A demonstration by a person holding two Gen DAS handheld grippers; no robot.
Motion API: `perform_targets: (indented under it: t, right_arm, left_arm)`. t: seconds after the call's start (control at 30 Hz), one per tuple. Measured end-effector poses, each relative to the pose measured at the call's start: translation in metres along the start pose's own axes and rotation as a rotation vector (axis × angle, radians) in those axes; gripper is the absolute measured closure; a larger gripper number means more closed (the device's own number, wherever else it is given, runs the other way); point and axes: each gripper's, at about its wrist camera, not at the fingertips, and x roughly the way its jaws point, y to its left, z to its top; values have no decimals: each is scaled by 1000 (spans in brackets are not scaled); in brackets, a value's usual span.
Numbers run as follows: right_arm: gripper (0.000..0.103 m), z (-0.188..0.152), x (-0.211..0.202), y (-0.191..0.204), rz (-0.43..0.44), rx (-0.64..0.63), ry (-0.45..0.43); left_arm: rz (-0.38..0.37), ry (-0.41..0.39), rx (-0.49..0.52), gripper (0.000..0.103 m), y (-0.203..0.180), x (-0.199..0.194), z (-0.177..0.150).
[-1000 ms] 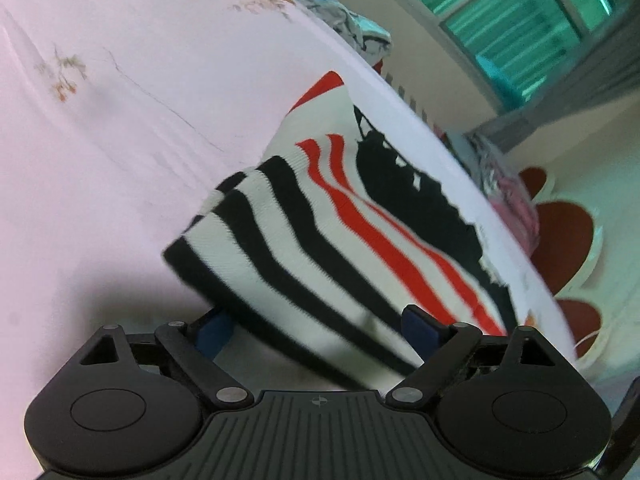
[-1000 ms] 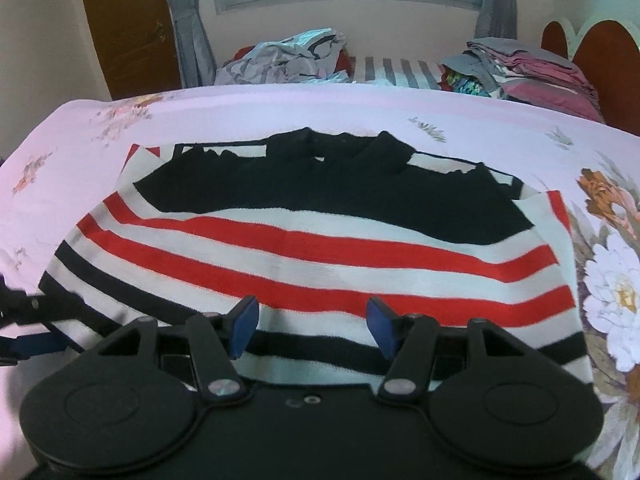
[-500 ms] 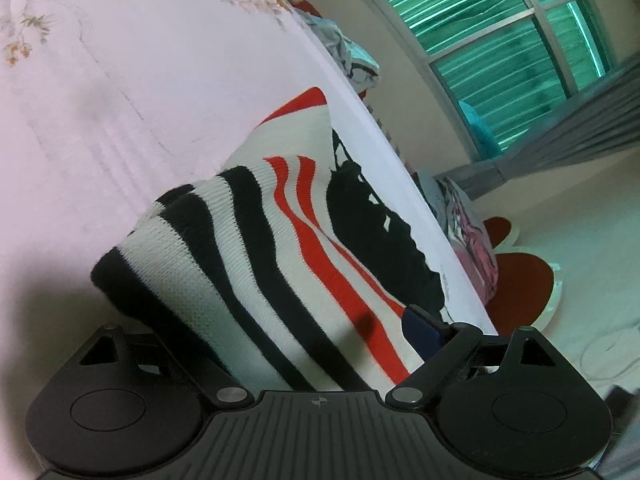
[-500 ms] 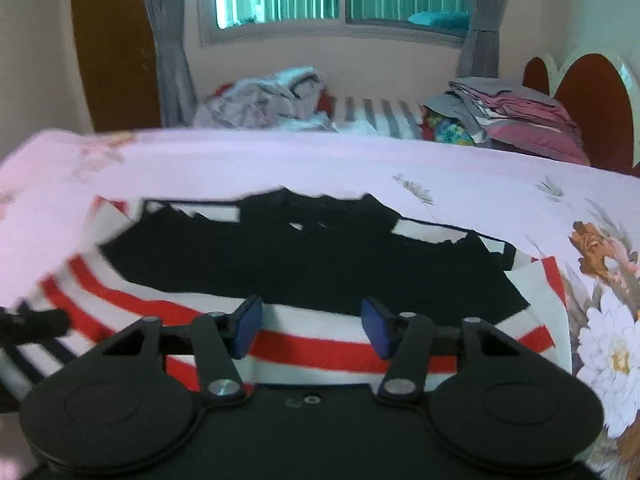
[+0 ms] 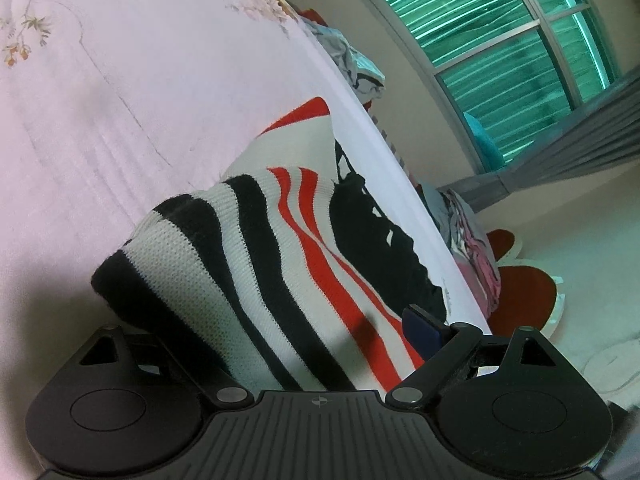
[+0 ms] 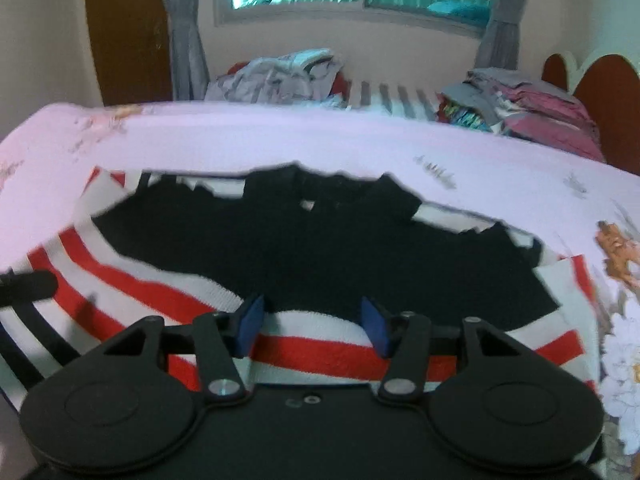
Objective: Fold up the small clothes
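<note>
While striped sweater [image 5: 256,264] drapes between spread left fingers [image 5: 420,324], right fingers [image 6: 250,320] opening, sweater hem between.

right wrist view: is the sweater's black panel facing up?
Yes. The striped sweater lies on the pink bedsheet with its black panel on top, above the red stripes.
</note>
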Motion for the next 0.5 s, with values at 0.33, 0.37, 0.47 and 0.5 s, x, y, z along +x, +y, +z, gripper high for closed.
perform_targets:
  t: [0.33, 0.37, 0.47, 0.5]
  right_arm:
    - [45, -12, 10, 13, -32, -43, 50]
    - [45, -13, 10, 16, -41, -54, 49]
    - [45, -12, 12, 19, -60, -47, 57]
    - [45, -11, 12, 20, -65, -49, 60]
  left_arm:
    - [-35, -23, -48, 47, 16, 0, -1]
    - [-42, -21, -71, 53, 21, 1, 0]
    - [-61, -17, -112, 69, 29, 6, 1]
    - [-64, -16, -108, 75, 28, 7, 0]
